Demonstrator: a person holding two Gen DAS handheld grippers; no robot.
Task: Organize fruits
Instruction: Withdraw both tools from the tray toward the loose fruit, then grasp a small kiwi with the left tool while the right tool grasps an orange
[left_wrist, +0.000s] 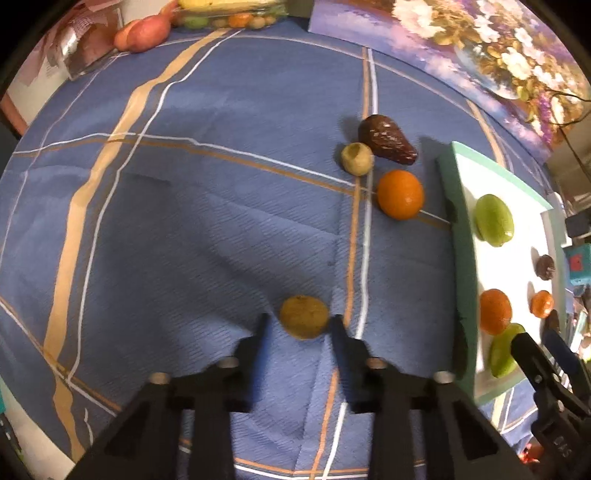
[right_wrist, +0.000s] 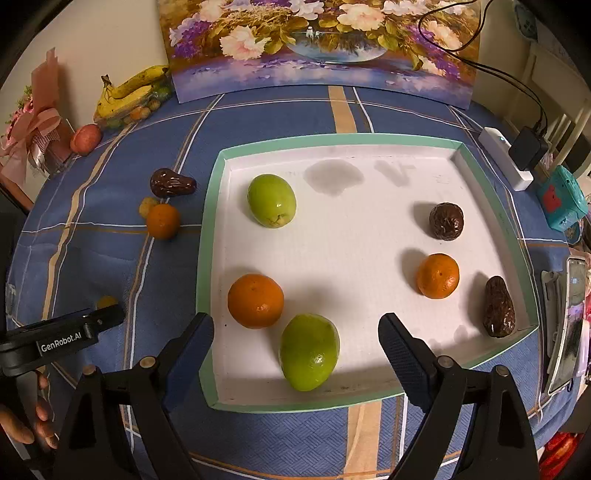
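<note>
small, round, dull yellow-brown fruit between the left gripper jaws.

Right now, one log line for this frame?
left gripper: open, straddling small yellow-brown round fruit | right gripper: open, empty, over green-rimmed white tray

Warm, dim indoor light. Soft shadows fall across the blue tablecloth; the white tray looks brightest, with small glare on a green fruit. Fisheye bending and dark vignetting ring both views; the left view is slightly blurred.
</note>
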